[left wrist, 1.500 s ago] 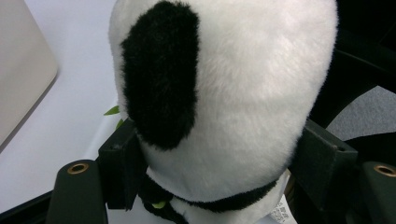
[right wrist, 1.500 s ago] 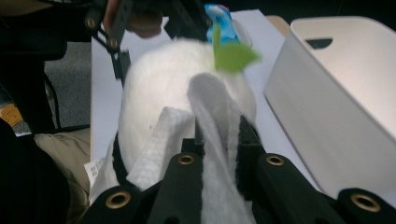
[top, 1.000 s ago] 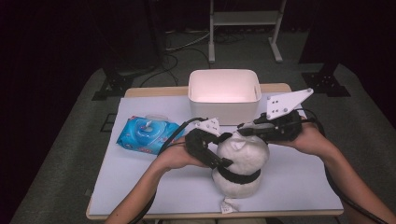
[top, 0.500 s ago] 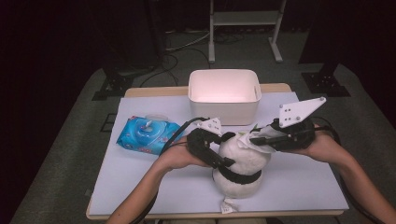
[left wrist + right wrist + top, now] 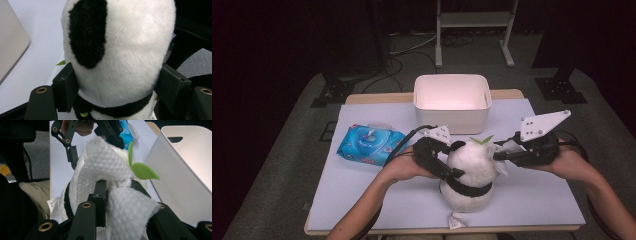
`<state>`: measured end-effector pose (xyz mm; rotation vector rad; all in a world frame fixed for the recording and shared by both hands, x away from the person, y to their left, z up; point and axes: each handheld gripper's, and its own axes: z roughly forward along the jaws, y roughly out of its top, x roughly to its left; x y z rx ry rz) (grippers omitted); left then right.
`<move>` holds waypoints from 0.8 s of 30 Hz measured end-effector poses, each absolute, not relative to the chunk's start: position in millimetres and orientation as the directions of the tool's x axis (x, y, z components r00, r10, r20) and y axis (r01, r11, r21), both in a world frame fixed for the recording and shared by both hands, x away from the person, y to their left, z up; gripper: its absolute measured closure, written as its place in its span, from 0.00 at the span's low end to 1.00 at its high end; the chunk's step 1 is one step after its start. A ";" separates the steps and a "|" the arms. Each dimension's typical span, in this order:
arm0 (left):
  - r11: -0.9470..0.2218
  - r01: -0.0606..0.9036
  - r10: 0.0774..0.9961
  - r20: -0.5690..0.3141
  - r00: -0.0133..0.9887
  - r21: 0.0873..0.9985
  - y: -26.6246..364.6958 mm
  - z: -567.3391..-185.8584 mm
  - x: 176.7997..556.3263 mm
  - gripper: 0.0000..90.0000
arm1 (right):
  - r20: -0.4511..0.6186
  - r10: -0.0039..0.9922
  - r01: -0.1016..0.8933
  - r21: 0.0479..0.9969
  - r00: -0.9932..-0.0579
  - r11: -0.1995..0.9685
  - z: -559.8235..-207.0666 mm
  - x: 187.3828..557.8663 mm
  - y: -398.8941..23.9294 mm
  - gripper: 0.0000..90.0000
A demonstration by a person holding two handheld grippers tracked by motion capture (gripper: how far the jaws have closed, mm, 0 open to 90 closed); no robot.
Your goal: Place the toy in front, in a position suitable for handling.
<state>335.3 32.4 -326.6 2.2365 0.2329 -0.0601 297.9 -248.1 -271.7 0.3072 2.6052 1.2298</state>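
Observation:
A white and black panda plush [image 5: 469, 172] sits upright near the table's front edge, with a green leaf [image 5: 482, 140] on its head. My left gripper [image 5: 452, 162] is shut on the plush [image 5: 125, 50], its pads pressing both sides at the black collar. My right gripper [image 5: 499, 155] hovers at the plush's right side. Its jaws have just been opening, and a white textured wipe [image 5: 107, 167] lies bunched between them, draped against the plush's head beside the leaf [image 5: 142, 171]. The right gripper [image 5: 120, 195] stands open around the wipe.
A white plastic bin [image 5: 452, 107] stands behind the plush at the table's middle back, its wall [image 5: 180, 170] close on the right in the right gripper view. A blue pack of wet wipes [image 5: 369, 142] lies to the left. A tag [image 5: 455, 220] sticks out under the plush.
My right gripper has slid rightward and a little down from over the plush's head to its right side, and its jaws have opened around the wipe. The left gripper and the plush kept still.

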 end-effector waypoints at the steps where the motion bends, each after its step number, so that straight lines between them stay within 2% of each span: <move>1: -0.610 0.188 0.146 -0.124 0.982 0.770 32.4 -326.7 335.4 0.30 | -0.127 0.289 0.084 0.779 -0.949 0.621 -272.6 298.7 -249.1 0.77; 8: -0.614 0.188 0.143 -0.126 0.982 0.766 32.9 -326.9 337.6 0.30 | -0.116 0.298 0.100 0.778 -0.947 0.620 -279.8 300.6 -256.4 0.79; 16: -0.612 0.189 0.143 -0.128 0.981 0.768 33.7 -327.6 338.3 0.30 | -0.104 0.306 0.116 0.775 -0.946 0.621 -289.9 302.5 -264.7 0.88; 24: -0.607 0.191 0.144 -0.129 0.981 0.771 33.6 -328.2 338.1 0.30 | -0.094 0.325 0.137 0.774 -0.941 0.619 -297.5 304.6 -272.7 0.91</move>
